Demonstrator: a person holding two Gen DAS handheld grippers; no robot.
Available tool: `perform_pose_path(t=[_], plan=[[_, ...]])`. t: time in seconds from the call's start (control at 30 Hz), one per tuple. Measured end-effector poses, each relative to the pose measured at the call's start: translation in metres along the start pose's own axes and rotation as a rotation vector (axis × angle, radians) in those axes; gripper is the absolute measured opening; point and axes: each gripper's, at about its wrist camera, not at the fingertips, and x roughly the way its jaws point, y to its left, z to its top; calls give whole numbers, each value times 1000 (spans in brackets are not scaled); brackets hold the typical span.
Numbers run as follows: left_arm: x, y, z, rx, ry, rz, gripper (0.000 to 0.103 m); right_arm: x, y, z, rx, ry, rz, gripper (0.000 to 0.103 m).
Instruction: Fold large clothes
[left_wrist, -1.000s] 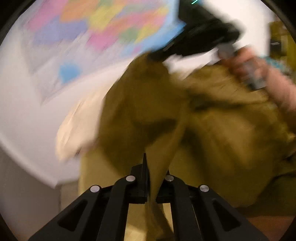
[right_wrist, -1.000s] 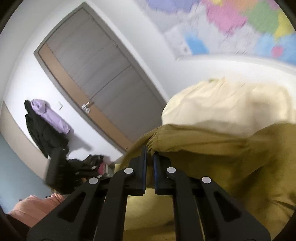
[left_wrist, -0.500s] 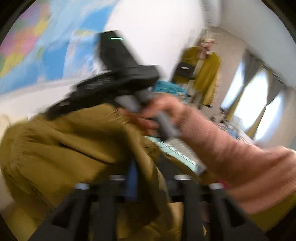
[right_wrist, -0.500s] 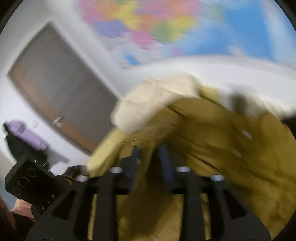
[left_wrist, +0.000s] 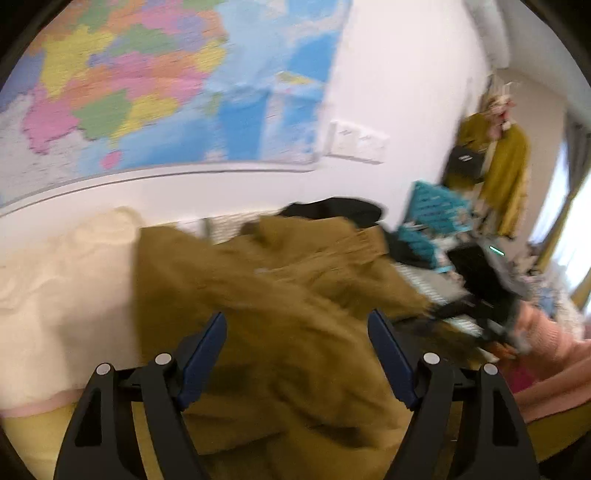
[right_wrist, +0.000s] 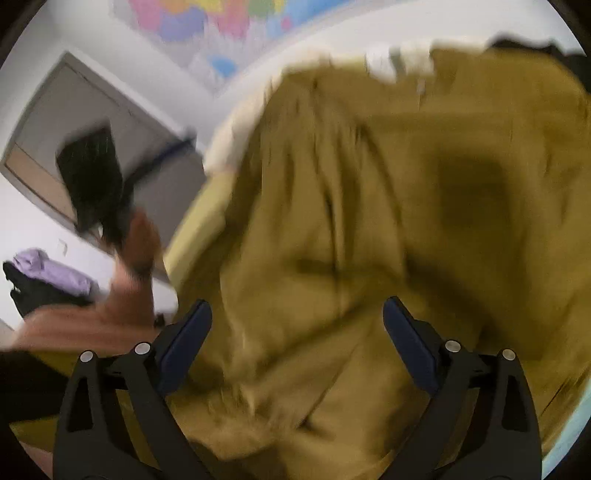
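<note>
Left gripper (left_wrist: 295, 328): my jaws are spreading apart, blue pads wide of each other; olive cloth lies below and past them, and neither pad presses on it.
Right gripper (right_wrist: 297, 321): my jaws are opening too, and stand very wide; the same olive cloth fills the space beneath, with no pad pinching it.
Olive-brown garment (left_wrist: 280, 295): a large, rumpled heap, bunched in thick folds, lying loose under both my grippers. The right wrist view is nearly filled by it (right_wrist: 369, 221). Motion blur hides its seams, so I cannot tell which part of it is which.
Cream fabric (left_wrist: 62, 288): pale, soft, just beside the garment on its left in the left wrist view, touching its edge.
Yellow-green surface (left_wrist: 29, 424): shows under the cream fabric and the garment at the lower edge.
Black garment (left_wrist: 332, 208): a dark piece behind the olive heap, against the wall.
Wall map (left_wrist: 147, 85): coloured, hung above the heap.
Pink sleeve (left_wrist: 554, 354): on the arm that carries my right gripper, seen at the right of the left wrist view.
Door (right_wrist: 96, 125): grey, at the upper left of the right wrist view, partly behind my left gripper's black body.
Purple cloth (right_wrist: 51, 269): lies on a dark pile at the far left.
</note>
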Motion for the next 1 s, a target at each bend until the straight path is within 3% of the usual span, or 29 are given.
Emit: perform_pose_path(t=[0.07, 0.13, 0.17, 0.2, 0.23, 0.27, 0.5, 0.6, 0.73, 0.77, 0.83, 0.87, 0.9, 1.0], plan=[[4, 11, -2, 1, 17, 35, 76, 9, 0, -15, 45, 27, 62, 96], [12, 19, -2, 6, 28, 67, 76, 12, 6, -21, 23, 18, 69, 83], [15, 17, -1, 12, 32, 77, 76, 11, 8, -22, 7, 24, 55, 47], [19, 16, -1, 18, 36, 92, 76, 8, 8, -21, 11, 25, 57, 18], [24, 15, 0, 21, 43, 101, 76, -1, 6, -18, 8, 18, 35, 5], [26, 14, 0, 25, 49, 104, 76, -17, 6, -12, -14, -12, -27, 3], [49, 16, 13, 24, 63, 182, 77, -120, -8, 40, -130, -213, -399, 2], [62, 16, 16, 25, 74, 233, 77, -136, -26, 66, -151, -267, -541, 2], [86, 15, 10, 54, 118, 296, 77, -128, -75, 75, -74, -272, -558, 3], [93, 15, 8, 74, 136, 323, 77, -118, -92, 75, -30, -258, -521, 6], [106, 15, 2, 110, 176, 393, 77, -99, -113, 72, 43, -222, -484, 35], [111, 17, -1, 118, 194, 410, 77, -96, -121, 68, 69, -233, -495, 58], [115, 19, -3, 123, 206, 422, 77, -98, -125, 64, 77, -247, -498, 70], [122, 25, -10, 133, 221, 465, 77, -113, -131, 47, 104, -314, -429, 82]])
